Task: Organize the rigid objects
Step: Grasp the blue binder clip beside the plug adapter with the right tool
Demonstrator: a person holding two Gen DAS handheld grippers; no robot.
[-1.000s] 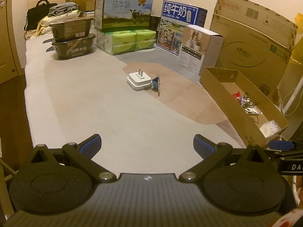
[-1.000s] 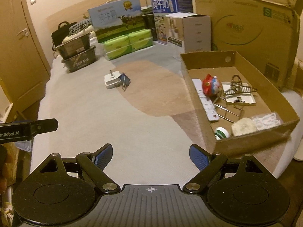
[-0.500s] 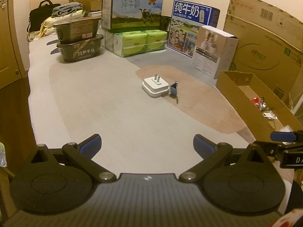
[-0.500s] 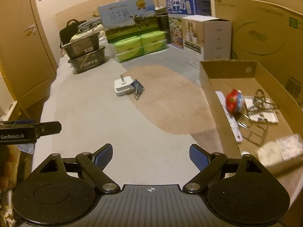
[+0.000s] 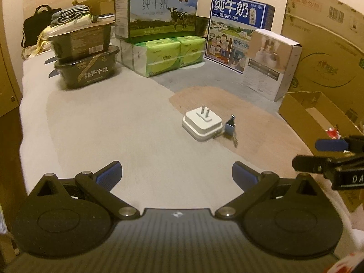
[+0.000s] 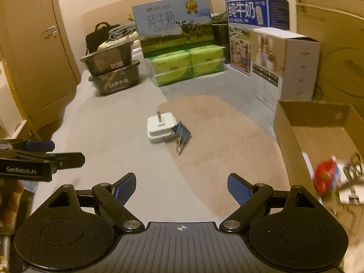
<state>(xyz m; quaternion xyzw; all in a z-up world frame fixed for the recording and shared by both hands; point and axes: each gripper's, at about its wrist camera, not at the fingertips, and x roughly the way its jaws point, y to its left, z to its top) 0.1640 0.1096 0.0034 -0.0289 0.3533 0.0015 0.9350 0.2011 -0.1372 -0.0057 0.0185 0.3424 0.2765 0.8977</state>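
Observation:
A white plug adapter (image 5: 202, 124) (image 6: 161, 127) lies prongs-up on the bed cover, with a blue binder clip (image 5: 230, 127) (image 6: 182, 137) leaning against its right side. Both sit well ahead of my grippers. My left gripper (image 5: 177, 173) is open and empty. So is my right gripper (image 6: 182, 185), which also shows at the right edge of the left wrist view. An open cardboard box (image 6: 286, 145) (image 5: 293, 111) on the right holds a red toy (image 6: 325, 177) and blurred small items.
Milk cartons (image 5: 157, 9), green tissue packs (image 5: 168, 54), stacked dark food tubs (image 5: 86, 63) and a white product box (image 5: 270, 63) line the back. A large cardboard sheet (image 5: 325, 45) stands behind the open box. A door (image 6: 38, 56) is on the left.
Both grippers moved forward and leftward over the bed; the adapter and clip look nearer and more central, and the open box slid toward the right edge. Jaws stayed open.

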